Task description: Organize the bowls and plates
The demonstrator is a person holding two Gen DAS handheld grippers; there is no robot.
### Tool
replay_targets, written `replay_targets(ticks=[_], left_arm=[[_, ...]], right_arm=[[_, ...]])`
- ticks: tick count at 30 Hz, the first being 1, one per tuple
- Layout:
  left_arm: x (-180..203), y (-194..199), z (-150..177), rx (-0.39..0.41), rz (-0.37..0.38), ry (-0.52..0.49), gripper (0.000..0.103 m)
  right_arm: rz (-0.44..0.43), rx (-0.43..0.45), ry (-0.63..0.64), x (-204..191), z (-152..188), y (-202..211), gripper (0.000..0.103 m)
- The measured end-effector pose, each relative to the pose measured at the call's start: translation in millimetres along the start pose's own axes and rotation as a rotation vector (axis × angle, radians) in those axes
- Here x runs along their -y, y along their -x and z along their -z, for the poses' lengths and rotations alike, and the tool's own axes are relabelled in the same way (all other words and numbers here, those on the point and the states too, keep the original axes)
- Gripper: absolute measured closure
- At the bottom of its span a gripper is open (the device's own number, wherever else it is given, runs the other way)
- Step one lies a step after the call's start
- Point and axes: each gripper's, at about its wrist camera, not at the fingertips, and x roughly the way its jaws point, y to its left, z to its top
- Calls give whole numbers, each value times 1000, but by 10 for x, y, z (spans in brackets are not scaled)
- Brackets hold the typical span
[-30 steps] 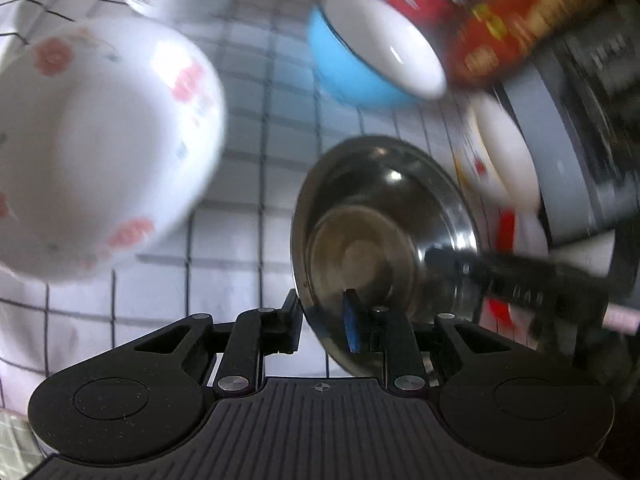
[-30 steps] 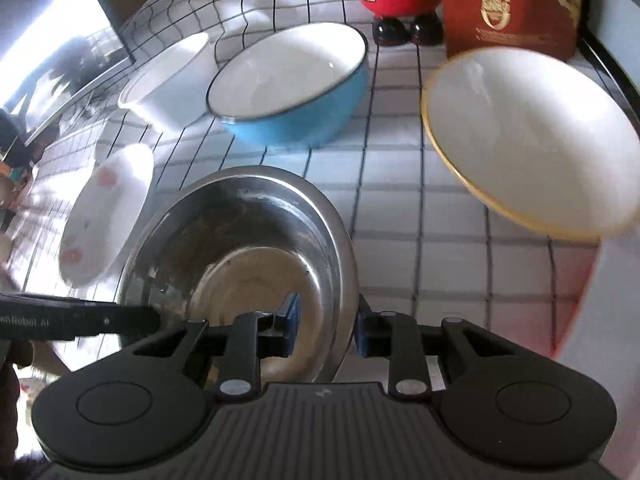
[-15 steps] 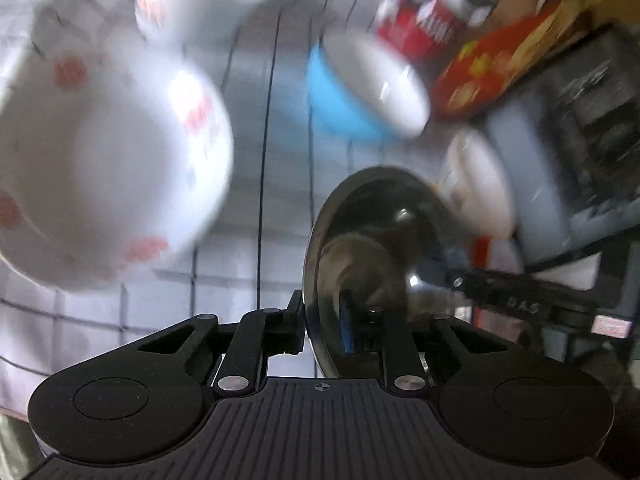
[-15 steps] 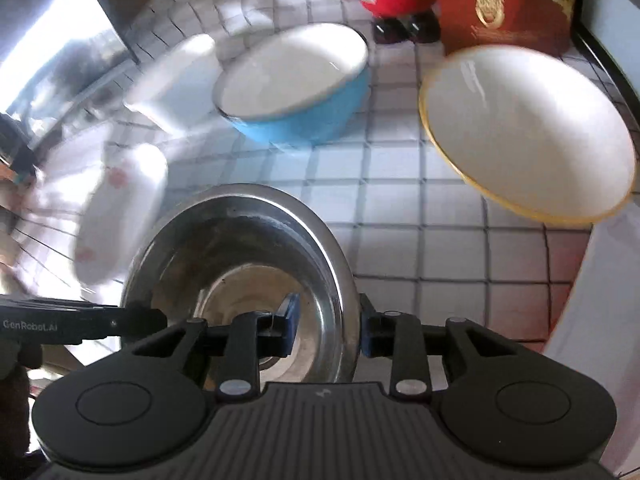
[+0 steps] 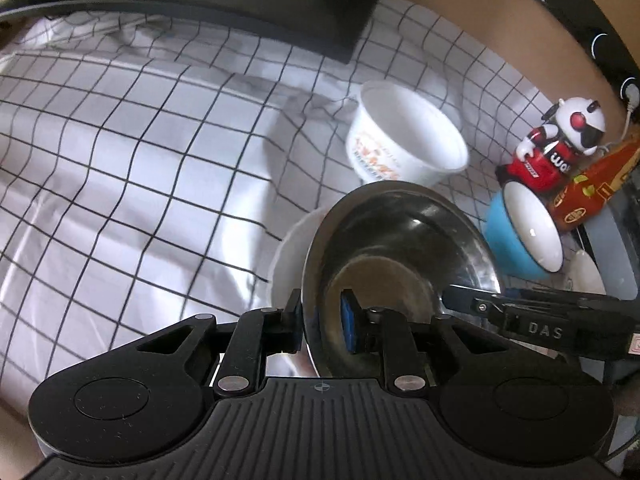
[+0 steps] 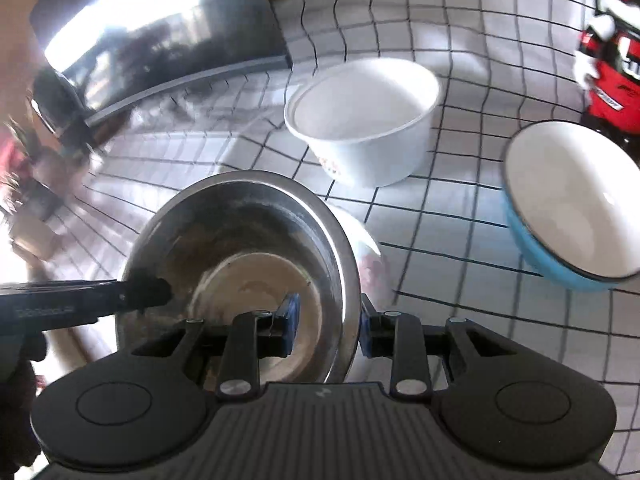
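Note:
Both grippers hold one steel bowl (image 5: 400,256) by opposite rims. My left gripper (image 5: 320,322) is shut on its left rim, and my right gripper (image 6: 326,326) is shut on its right rim; the bowl also shows in the right wrist view (image 6: 240,256). The steel bowl sits over a white flower-patterned bowl (image 5: 292,248), whose edge peeks out in the right wrist view (image 6: 368,256). A white paper bowl (image 6: 360,120) stands just beyond. A blue bowl with a white inside (image 6: 568,204) stands to the right.
A white cloth with a black grid (image 5: 140,140) covers the table. A red and white toy robot (image 5: 560,152) and a red box (image 5: 592,192) stand at the far right. A dark flat panel (image 6: 160,40) lies at the back.
Both grippers carried the steel bowl left, over the flower-patterned bowl, which is now mostly hidden under it. The yellow-rimmed plate has left the right wrist view.

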Motion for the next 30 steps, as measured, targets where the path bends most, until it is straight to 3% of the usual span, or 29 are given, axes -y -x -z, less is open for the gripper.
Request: replay_targets(ticks=[8, 11, 14, 16, 19, 22, 25, 30], left_arm=[[-163, -222, -29, -34, 61, -84, 77], [-91, -197, -39, -18, 26, -151, 77], [-35, -106, -10, 38, -57, -222, 77], [-30, -74, 25, 66, -101, -233, 66], [-60, -123, 30, 42, -95, -171, 71], [-153, -272, 8, -25, -19, -41, 71], [-230, -356, 24, -48, 2, 80, 71], [-269, -425, 53, -68, 5, 152, 73]], right_arm=[[134, -8, -12, -165, 45, -187, 73], [167, 12, -30, -141, 52, -177, 73], [182, 49, -9, -155, 64, -62, 71], [202, 93, 61, -192, 99, 52, 65], [235, 110, 126, -164, 122, 90, 61], [214, 75, 81, -17, 99, -16, 60], [138, 44, -8, 147, 90, -113, 59], [-27, -79, -130, 307, 148, -349, 60]])
